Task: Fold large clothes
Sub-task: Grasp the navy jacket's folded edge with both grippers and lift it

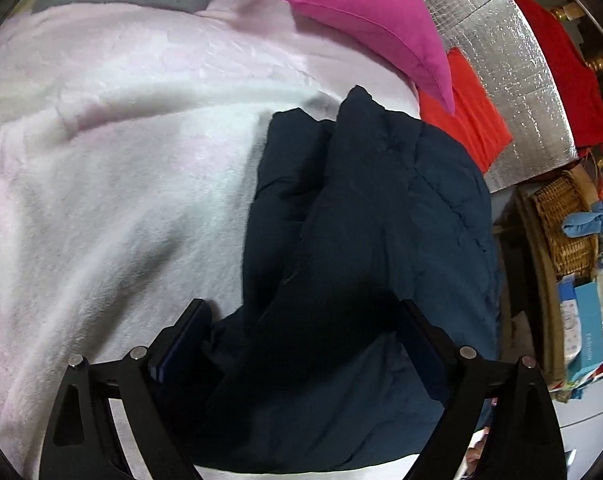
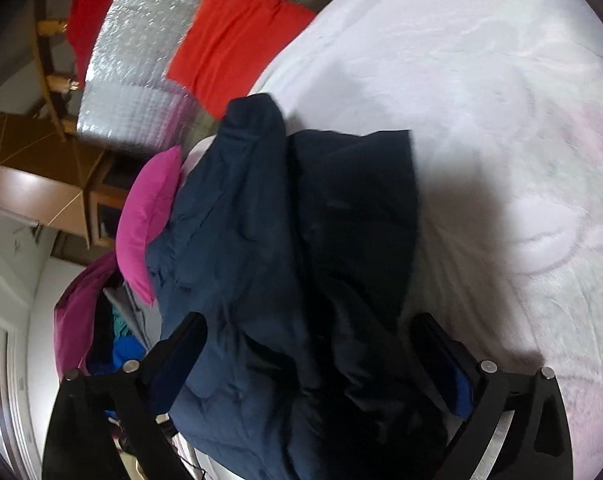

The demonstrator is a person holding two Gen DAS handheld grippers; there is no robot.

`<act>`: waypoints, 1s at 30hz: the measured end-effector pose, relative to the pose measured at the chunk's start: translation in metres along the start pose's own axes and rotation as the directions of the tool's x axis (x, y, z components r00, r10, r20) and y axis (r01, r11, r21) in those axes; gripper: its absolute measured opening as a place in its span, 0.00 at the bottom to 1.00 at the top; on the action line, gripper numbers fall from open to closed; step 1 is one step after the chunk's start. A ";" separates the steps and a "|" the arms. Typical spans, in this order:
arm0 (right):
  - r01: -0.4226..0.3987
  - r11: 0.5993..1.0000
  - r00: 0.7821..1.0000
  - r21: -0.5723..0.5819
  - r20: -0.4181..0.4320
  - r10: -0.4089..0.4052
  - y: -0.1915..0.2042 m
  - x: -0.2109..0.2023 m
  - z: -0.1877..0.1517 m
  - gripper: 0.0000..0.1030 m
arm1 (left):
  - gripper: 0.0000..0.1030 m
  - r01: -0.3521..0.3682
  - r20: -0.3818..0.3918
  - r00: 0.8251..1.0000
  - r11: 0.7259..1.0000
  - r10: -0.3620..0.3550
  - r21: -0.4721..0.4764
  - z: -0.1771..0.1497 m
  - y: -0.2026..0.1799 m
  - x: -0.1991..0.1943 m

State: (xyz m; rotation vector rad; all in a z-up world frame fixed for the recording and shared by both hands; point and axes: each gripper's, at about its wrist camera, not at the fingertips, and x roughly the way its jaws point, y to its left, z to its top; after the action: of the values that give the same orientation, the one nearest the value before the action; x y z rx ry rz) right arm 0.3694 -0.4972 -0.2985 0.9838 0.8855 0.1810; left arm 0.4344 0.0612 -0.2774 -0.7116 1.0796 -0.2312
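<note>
A pale pink blanket (image 1: pixel 121 168) covers the bed; on it lies the bunched navy jacket (image 1: pixel 365 220) (beside a magenta pillow (image 1: pixel 365 16)). Left tongs (image 1: pixel 301 340) and right tongs (image 2: pixel 309 356) both hover over it, pointing down, fingers apart.

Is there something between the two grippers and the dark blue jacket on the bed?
Nothing visible. The dark blue jacket lies directly between the open fingers of the left gripper, and likewise within the right gripper. The pink pillow lies beside the jacket, not in the way.
</note>
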 end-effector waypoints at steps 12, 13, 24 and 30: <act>0.054 0.998 0.998 -0.042 0.042 -0.053 0.027 0.021 0.003 0.48 | 0.71 0.051 0.021 0.998 0.998 -0.052 0.034 0.006 -0.022 0.011; 0.074 0.996 0.996 -0.057 0.053 -0.071 0.031 0.021 0.003 0.46 | 0.65 0.050 0.028 0.998 0.998 -0.050 0.031 0.008 -0.023 0.011; 0.123 0.986 0.984 -0.116 0.146 -0.105 0.053 0.024 -0.003 0.44 | 0.56 0.007 0.080 0.997 1.000 -0.009 0.023 0.013 -0.031 0.005; 0.142 0.990 0.982 -0.018 0.127 -0.139 0.039 0.012 -0.003 0.71 | 0.66 -0.049 0.096 0.994 0.999 0.050 -0.006 0.008 -0.029 -0.005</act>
State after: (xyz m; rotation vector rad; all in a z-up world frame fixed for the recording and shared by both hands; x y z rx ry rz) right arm 0.3844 -0.4667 -0.2754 0.8943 0.8317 0.0105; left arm 0.4439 0.0455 -0.2535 -0.6914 1.0052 -0.1513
